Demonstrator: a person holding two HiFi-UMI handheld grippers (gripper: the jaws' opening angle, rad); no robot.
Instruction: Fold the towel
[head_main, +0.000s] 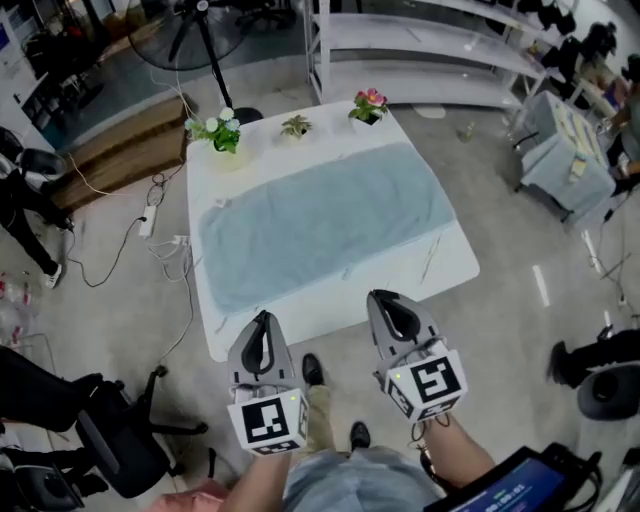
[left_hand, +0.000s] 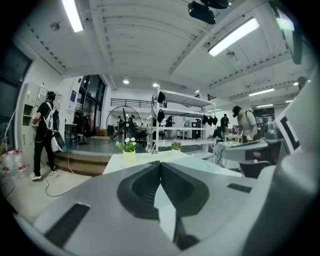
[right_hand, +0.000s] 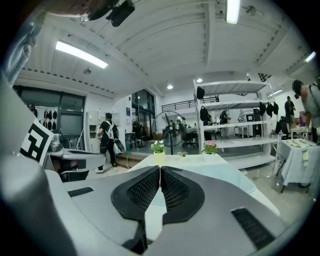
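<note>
Left tool (head_main: 262, 320) and right tool (head_main: 384, 298) (both shut, empty) are held just short of the towel (head_main: 320, 225), laid crosswise ahead on the counter (head_main: 320, 312).

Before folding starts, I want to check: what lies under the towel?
The light blue towel lies flat on the white table, whose bare edges show around it. Anything between cloth and tabletop is covered.

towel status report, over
Left tool shut, empty. Right tool shut, empty. Towel spread flat on table, unfolded. Potted plants at far edge, clear of towel.
</note>
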